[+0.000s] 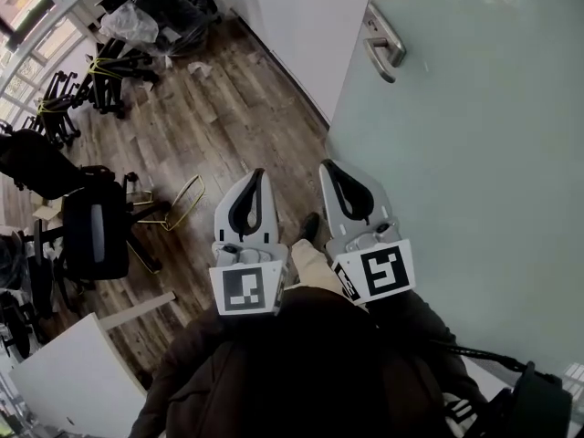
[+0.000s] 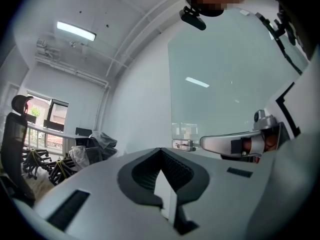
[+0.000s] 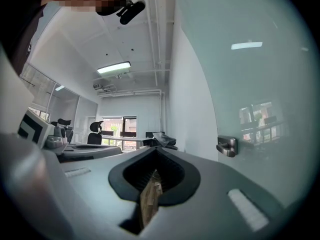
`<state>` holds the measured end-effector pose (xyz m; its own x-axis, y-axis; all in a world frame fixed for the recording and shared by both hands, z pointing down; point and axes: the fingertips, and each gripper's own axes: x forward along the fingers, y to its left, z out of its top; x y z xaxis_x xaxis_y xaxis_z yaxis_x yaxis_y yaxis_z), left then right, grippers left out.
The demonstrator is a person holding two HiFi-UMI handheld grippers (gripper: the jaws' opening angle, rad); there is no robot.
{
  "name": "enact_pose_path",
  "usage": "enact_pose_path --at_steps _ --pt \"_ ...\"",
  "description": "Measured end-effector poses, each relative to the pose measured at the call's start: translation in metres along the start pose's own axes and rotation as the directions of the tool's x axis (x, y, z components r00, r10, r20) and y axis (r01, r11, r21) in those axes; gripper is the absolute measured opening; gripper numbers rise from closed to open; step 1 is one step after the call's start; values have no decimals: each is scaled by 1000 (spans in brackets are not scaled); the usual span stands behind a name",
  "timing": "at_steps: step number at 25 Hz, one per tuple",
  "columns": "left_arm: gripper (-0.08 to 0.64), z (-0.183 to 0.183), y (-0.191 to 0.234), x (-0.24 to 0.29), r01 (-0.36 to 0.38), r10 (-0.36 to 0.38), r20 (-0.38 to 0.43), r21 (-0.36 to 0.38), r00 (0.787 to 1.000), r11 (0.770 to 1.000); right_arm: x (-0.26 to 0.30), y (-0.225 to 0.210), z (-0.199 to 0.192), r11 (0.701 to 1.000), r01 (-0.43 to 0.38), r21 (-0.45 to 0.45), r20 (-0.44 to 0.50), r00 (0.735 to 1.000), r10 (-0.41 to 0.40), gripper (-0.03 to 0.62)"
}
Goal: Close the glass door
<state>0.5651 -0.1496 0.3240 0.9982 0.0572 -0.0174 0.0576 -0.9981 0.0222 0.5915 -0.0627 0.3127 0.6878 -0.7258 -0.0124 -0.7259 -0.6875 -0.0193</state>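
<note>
The door (image 1: 474, 172), a pane of frosted glass, fills the head view from 12 round to 5 o'clock, and its free edge runs down toward the middle of the frame. It appears not yet shut, though no frame or latch side shows to confirm this. The wooden floor (image 1: 228, 108) spreads from 9 to 12 o'clock, with a white wall (image 1: 301, 26) meeting the door's edge at 12. Office chairs (image 1: 91, 226) crowd the 9 to 10 o'clock side, well away from the door. The left gripper (image 1: 257, 179) and right gripper (image 1: 330, 170) are held side by side close to the person's body. Both point toward 12, and each has its jaws brought together on nothing, as each gripper's own view confirms. The right gripper sits just beside the glass without touching it. The handle (image 1: 383, 48), a metal lever, lies at 1 o'clock from the grippers and well ahead of them. In the right gripper view it sits at 3 o'clock (image 3: 227, 146). To close the door well, I would bring the right gripper up to the lever. It can either open to hook the lever or lay its closed tips flat on the glass beside it. Then move the door slowly near that edge, so the pane swings without slamming.
</note>
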Motion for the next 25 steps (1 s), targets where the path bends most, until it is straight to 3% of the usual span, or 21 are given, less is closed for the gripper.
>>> enact_pose_path --at_steps 7,16,21,25 --pt "-3 7 30 123 29 -29 -6 53 1000 998 99 -60 -4 999 -6 38 3 1000 6 2" --pt "-3 21 42 221 68 -69 10 68 998 995 175 -115 -10 998 6 58 -21 1000 -5 2" --pt "-3 16 59 274 103 -102 -19 54 995 993 218 -138 -16 998 28 62 -61 998 -24 2" --pt "-3 13 67 322 147 -147 1 23 989 989 251 -160 -22 996 65 61 -70 996 -60 2"
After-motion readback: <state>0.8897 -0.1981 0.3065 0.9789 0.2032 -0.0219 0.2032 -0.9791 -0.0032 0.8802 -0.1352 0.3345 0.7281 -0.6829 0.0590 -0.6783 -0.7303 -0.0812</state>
